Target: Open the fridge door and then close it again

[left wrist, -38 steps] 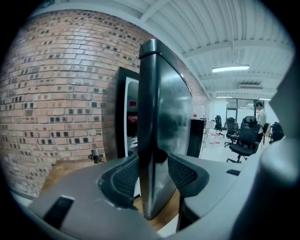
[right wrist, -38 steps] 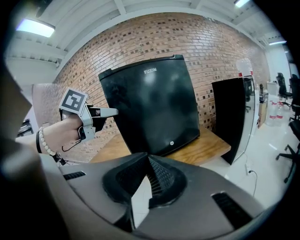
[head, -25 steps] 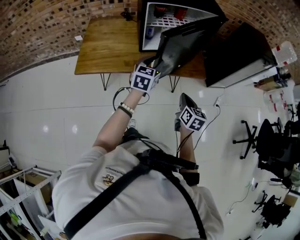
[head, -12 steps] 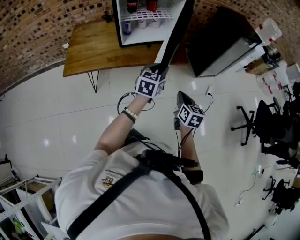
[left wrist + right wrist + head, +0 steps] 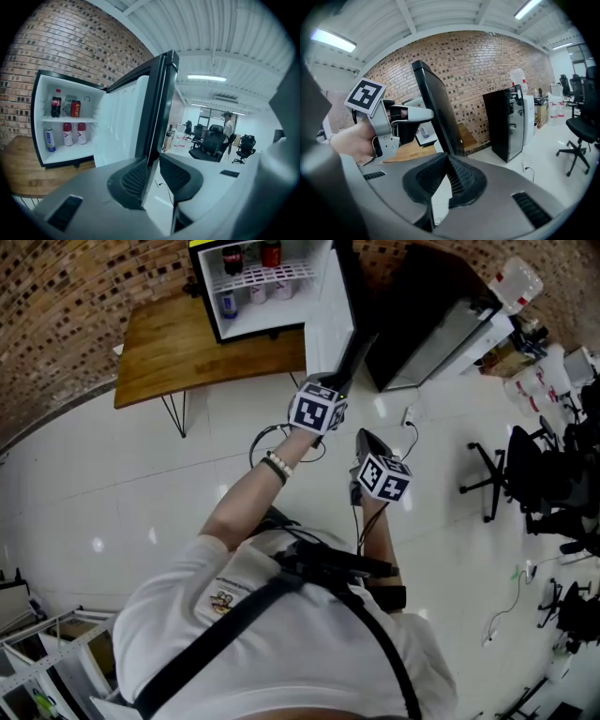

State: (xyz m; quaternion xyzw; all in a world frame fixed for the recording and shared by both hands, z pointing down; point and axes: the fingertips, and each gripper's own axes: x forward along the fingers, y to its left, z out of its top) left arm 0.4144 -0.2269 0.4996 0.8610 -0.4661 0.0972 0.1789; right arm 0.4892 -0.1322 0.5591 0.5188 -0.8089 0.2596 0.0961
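Observation:
A small black fridge stands open on a wooden table, with bottles and cans on its white shelves. Its door is swung wide to the right. My left gripper reaches the door's free edge, and its jaws are closing with that edge between them. A slit of floor still shows beside the right pad. My right gripper hangs lower and to the right, shut and holding nothing. It looks at the door's dark outer face.
A tall black cabinet stands right of the table against the brick wall. Office chairs and water jugs are at the far right. A cable trails on the white floor. A person stands far off in the room.
The fridge door has swung from half open to wide open, to the right. My left gripper went with its edge and its jaws narrowed. The right gripper stayed shut.

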